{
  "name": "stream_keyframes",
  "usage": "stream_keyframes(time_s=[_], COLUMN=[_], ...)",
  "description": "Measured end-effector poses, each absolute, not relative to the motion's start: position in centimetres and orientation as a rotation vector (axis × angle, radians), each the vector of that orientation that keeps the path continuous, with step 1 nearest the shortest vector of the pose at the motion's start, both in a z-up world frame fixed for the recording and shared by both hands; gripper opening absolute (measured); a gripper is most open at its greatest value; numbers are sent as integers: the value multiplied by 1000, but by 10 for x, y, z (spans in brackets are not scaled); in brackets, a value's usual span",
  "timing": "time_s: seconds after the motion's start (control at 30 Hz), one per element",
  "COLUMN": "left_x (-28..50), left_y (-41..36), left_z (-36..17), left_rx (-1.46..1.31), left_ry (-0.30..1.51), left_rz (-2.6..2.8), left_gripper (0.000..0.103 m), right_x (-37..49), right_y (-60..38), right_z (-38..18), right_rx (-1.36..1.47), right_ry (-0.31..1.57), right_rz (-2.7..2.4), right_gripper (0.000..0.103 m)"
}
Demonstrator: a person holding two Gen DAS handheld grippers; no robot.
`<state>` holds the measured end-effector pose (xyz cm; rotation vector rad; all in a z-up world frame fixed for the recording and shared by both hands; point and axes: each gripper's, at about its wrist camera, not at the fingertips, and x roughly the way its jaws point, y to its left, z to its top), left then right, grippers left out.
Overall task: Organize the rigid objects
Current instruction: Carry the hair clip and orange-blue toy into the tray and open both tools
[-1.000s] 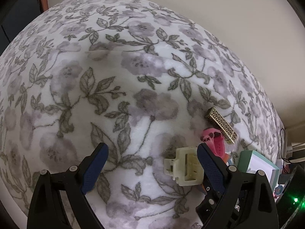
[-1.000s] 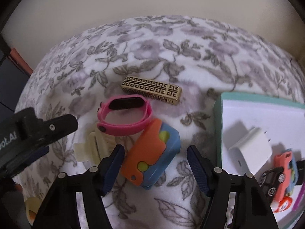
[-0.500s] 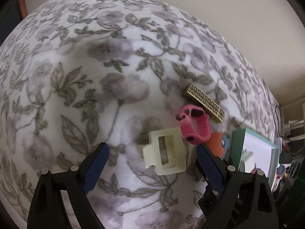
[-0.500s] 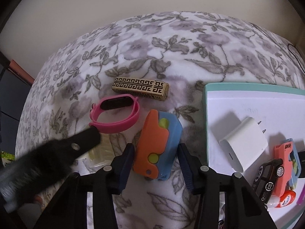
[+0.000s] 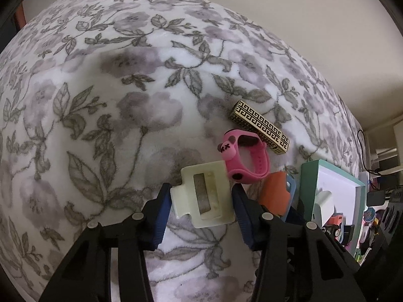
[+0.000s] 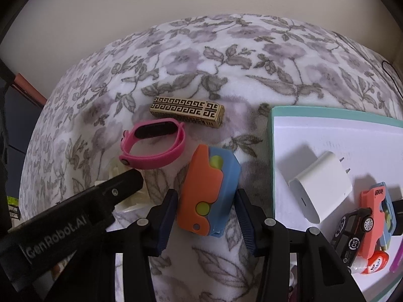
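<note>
My left gripper (image 5: 201, 198) has closed around a cream plastic clip (image 5: 204, 193) that lies on the floral blanket (image 5: 105, 115); both blue pads touch its sides. My right gripper (image 6: 206, 201) has closed around an orange and blue toy (image 6: 207, 191) on the blanket; its pads touch the toy's sides. A pink wristband (image 6: 153, 148) and a gold patterned bar (image 6: 187, 110) lie just beyond both. The left gripper's arm (image 6: 75, 211) crosses the right wrist view and hides most of the clip.
A teal-rimmed white tray (image 6: 274, 156) sits at the right, holding a white charger (image 6: 320, 186), a black toy car (image 6: 355, 229) and an orange and blue toy (image 6: 375, 216). The tray also shows in the left wrist view (image 5: 308, 183). A beige wall stands behind.
Both grippers have narrowed from wide open. The left one moved over the cream clip and closed on it. The right one closed onto the orange and blue toy.
</note>
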<state>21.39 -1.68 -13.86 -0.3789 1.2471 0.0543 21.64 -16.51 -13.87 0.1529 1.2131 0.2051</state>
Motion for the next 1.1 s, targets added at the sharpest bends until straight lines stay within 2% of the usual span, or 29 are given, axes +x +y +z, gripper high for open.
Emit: stream_keyframes(time_s=[0.37,0.77,0.8,0.83,0.87,1.1], left_x=[193,166,164,163,161,154], left_y=[-16,-25,-26,-27,-28,-39], left_z=[-121,-78,-75,-71,-68,-56], left_rx=[-390,-371,-369,-366,-361,-321], left_ry=[1230,1122,1113,1105,1097,1072], left_rz=[36,10,9,7,4,1], left_gripper=[50,50,50,50,50,50], right_x=[193,163,161,158,156,143], right_y=[-174,-195,-197,-200,-202,-210], right_z=[-133,-102,-100,-97,-94,-89], right_rx=[186,250,258,269,277,294], right_ry=[1252,1232,1228,1224,1220,1229], right_rz=[222,224,225,228,231,236], right_gripper=[49,42,41,31,26,24])
